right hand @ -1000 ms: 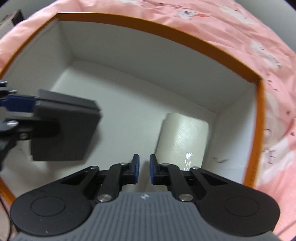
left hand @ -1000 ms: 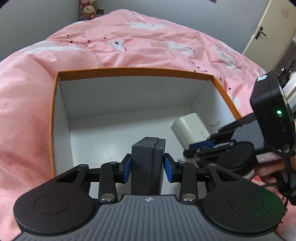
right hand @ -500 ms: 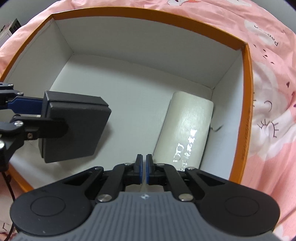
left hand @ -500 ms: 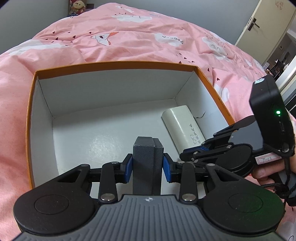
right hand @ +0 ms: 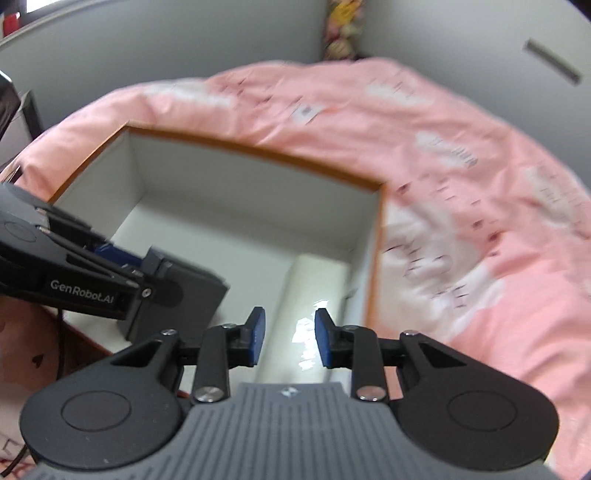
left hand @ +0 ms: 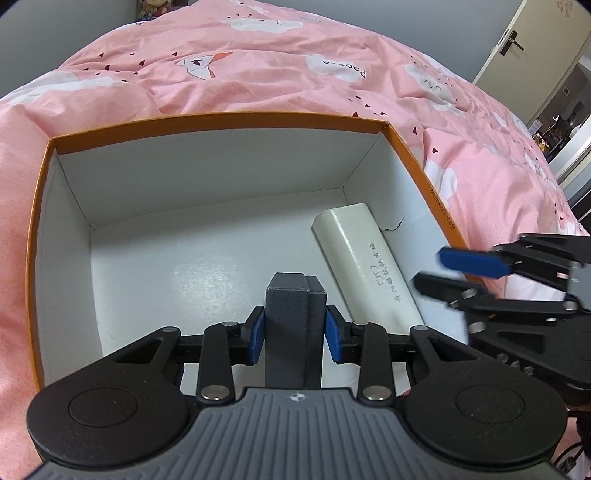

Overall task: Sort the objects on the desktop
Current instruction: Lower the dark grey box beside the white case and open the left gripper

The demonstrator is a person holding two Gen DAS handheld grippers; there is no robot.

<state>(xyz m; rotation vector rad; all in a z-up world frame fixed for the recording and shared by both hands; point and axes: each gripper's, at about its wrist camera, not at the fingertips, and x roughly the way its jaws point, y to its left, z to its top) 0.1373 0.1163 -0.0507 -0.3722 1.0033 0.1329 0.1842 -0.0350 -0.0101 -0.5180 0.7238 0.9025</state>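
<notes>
My left gripper (left hand: 294, 332) is shut on a dark grey case (left hand: 293, 325), held upright above the floor of an orange-rimmed white box (left hand: 221, 122). A cream-white oblong case (left hand: 364, 266) lies on the box floor by its right wall. My right gripper (right hand: 288, 336) hovers over the near right part of the box (right hand: 258, 151), above the cream case (right hand: 314, 280); its jaws are opening and nothing is between them. In the left wrist view the right gripper (left hand: 443, 269) shows blurred at the right edge. The grey case (right hand: 181, 295) and left gripper (right hand: 125, 269) appear at the left of the right wrist view.
The box sits on a pink quilt (left hand: 258, 62) with white cloud prints. Grey walls rise behind the bed, a door (left hand: 517, 40) stands at the far right, and soft toys (right hand: 340, 29) sit in the back corner. A dark cable (right hand: 59, 347) hangs at the near left.
My right gripper has pulled up and back out of the box and its jaws have parted from shut. The left gripper has kept its hold on the grey case over the box.
</notes>
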